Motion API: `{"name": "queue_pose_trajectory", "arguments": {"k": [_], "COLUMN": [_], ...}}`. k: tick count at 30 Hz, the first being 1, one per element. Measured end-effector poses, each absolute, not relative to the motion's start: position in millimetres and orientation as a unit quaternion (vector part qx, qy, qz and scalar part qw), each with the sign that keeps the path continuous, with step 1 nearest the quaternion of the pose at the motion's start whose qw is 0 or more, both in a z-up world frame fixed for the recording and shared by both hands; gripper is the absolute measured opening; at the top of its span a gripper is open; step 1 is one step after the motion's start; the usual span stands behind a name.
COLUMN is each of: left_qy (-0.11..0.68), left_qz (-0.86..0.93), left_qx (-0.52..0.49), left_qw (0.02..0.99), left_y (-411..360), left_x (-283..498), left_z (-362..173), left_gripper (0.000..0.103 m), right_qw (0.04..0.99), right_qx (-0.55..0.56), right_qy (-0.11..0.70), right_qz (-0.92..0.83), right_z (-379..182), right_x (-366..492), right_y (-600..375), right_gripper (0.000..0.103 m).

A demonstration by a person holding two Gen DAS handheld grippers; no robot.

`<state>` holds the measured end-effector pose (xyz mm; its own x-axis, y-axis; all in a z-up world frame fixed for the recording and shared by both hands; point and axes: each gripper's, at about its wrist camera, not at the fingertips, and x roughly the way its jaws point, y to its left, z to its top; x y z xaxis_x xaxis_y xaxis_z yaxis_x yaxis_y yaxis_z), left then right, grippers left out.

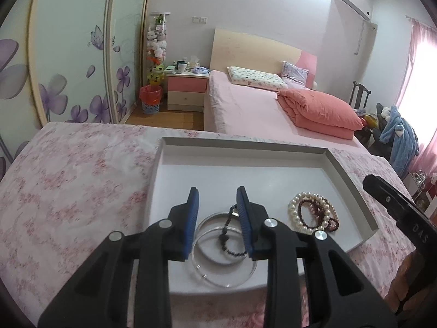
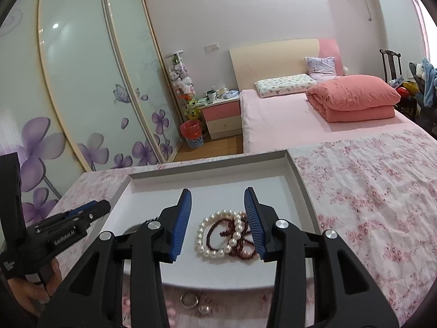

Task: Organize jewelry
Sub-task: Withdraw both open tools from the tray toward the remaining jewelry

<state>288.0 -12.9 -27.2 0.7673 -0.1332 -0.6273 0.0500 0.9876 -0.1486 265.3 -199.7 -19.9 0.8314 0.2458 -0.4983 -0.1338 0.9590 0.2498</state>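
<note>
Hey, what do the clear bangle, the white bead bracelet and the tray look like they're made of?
Clear bangle: see-through and glossy, so acrylic or glass; which one is not clear.
White bead bracelet: round cream beads with a soft sheen, pearl or imitation pearl.
Tray: matte white with thin, square-cut walls, probably cardboard.

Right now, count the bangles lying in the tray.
2: the clear bangles overlap at the white tray's near edge, between the left gripper's open fingers; others may hide behind them.
</note>
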Motion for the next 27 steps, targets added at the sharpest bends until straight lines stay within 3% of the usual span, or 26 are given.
{"name": "queue_pose_trajectory", "arguments": {"k": [5,18,27], "left_qy": [0.340,0.360,0.367], "left_qz": [-0.046,-0.050,-0.058], "left_qx": [-0.062,-0.063,-0.059], "left_qw": [0.937,0.929,0.926], "left_y": [-6.6,9.0,6.4], "left_x": [266.9,211.2,200.3], "left_z": [-25.1,-37.7,-42.1], "left_gripper": [0.030,0.046,0.049], "right_qw": [0.948,0.902,0.895], "right_qx": [0.086,0.042,0.025], "right_qy": [0.286,0.407,0.421], "right_qz": [0.108,0.138,0.144], "right_z": [-23.0,-74.2,-82.0], "right_x": [248.0,223.1,223.5], "right_y": [-195.8,-185.4,-168.7], "right_gripper": [0.038,0.024,0.021]}}
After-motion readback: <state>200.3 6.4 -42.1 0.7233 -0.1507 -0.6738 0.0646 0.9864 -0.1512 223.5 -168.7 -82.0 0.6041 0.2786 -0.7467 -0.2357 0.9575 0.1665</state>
